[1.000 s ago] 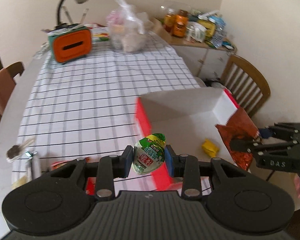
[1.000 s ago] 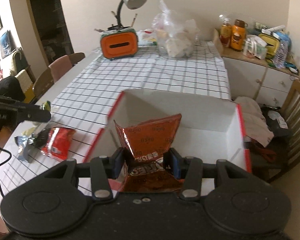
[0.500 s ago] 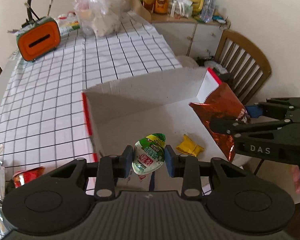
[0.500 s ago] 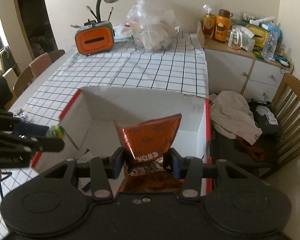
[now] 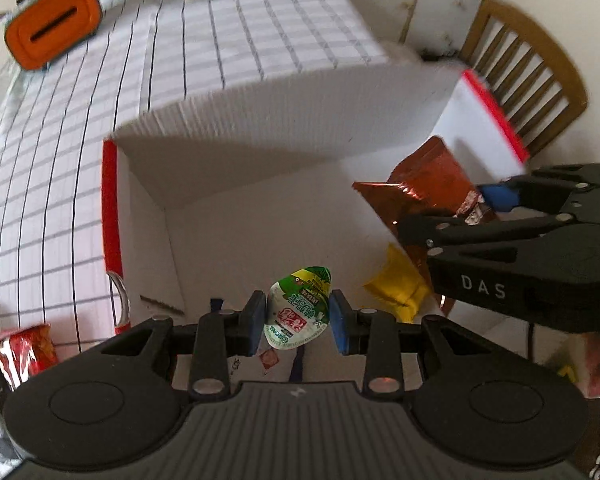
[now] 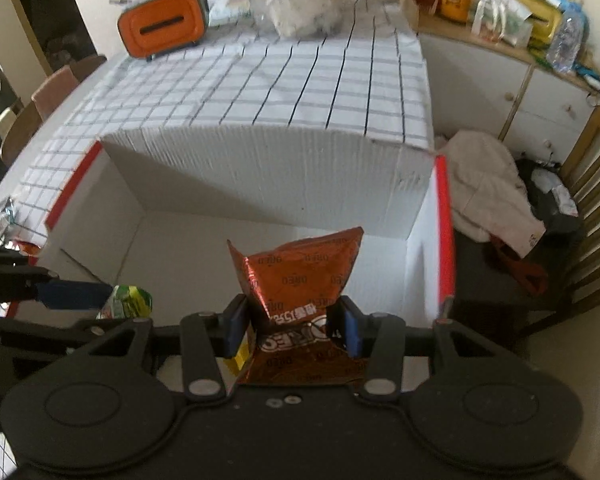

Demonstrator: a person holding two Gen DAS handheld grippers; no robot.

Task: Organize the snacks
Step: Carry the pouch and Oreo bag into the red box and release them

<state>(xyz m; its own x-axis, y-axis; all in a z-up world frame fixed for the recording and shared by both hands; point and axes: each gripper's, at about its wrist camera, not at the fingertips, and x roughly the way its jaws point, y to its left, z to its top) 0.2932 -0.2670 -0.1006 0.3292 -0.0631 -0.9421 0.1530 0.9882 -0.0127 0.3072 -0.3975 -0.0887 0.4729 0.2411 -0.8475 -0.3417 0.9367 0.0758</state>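
Over the white box on the checked cloth, left hand-held gripper pinches a green packet; right hand-held gripper clamps what looks like an Oreo bag.

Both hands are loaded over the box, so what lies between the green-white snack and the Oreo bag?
Left wrist view: only a yellow packet on the box floor, between green-white snack and Oreo bag.
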